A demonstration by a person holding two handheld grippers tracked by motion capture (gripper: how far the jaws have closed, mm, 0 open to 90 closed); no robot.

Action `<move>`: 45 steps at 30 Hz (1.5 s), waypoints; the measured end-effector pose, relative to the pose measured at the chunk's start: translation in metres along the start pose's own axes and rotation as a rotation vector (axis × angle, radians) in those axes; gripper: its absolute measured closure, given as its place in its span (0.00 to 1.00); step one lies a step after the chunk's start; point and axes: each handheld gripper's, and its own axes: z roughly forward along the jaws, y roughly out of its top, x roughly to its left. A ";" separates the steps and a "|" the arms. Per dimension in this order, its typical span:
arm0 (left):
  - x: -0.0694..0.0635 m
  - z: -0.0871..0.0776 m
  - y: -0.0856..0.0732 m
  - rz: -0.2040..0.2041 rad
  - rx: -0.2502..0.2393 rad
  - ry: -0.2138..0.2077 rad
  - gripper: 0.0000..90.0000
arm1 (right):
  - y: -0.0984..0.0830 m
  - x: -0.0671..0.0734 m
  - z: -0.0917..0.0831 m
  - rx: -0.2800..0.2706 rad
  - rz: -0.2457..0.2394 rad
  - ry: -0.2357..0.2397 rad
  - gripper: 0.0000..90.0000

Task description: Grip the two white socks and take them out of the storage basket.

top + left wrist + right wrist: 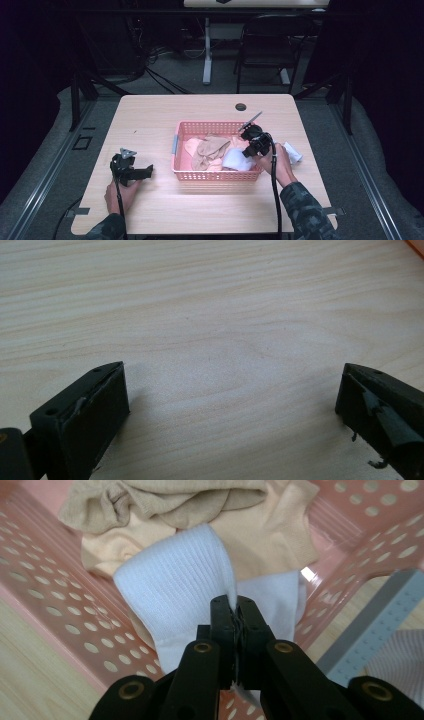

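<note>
Nearest the person, the left gripper (131, 169) rests on the pale wood-grain desk (150, 125) with its fingers (85, 415) spread wide and nothing between them; its own view looks down on bare wood.

Further in, the right gripper (256, 145) reaches over the right end of the pink perforated plastic basket (200, 175). Its fingers (225, 625) are pressed together on a fold of the white ribbed sock (175, 580), which lies in the basket's near right corner on top of the beige and peach socks (165, 502).

The step in hand looks like sorting socks, with the white one either being lifted out or just put in (the pictures cannot settle which). If it is coming out, the next move calls for a straight lift clear of the basket wall.

The high view alone shows another white sock (293, 152) on the desk just right of the basket. The right gripper view adds the rib knit and the pinch itself.
</note>
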 end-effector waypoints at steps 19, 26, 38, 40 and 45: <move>0.000 0.000 0.000 -0.001 0.001 0.001 0.01 | 0.019 0.009 -0.043 -0.108 -0.014 0.046 0.98; 0.000 0.000 0.000 -0.001 0.000 0.001 0.01 | 0.025 0.008 -0.054 -0.138 -0.014 0.061 0.98; 0.000 0.000 0.000 -0.002 -0.001 0.002 0.01 | 0.037 0.015 -0.081 -0.179 -0.043 0.053 0.98; 0.000 0.000 0.000 -0.002 -0.001 0.002 0.01 | 0.041 0.015 -0.085 -0.186 -0.044 0.043 0.98; 0.000 0.000 0.000 -0.002 0.003 0.002 0.01 | 0.047 0.019 -0.101 -0.205 -0.062 0.048 0.98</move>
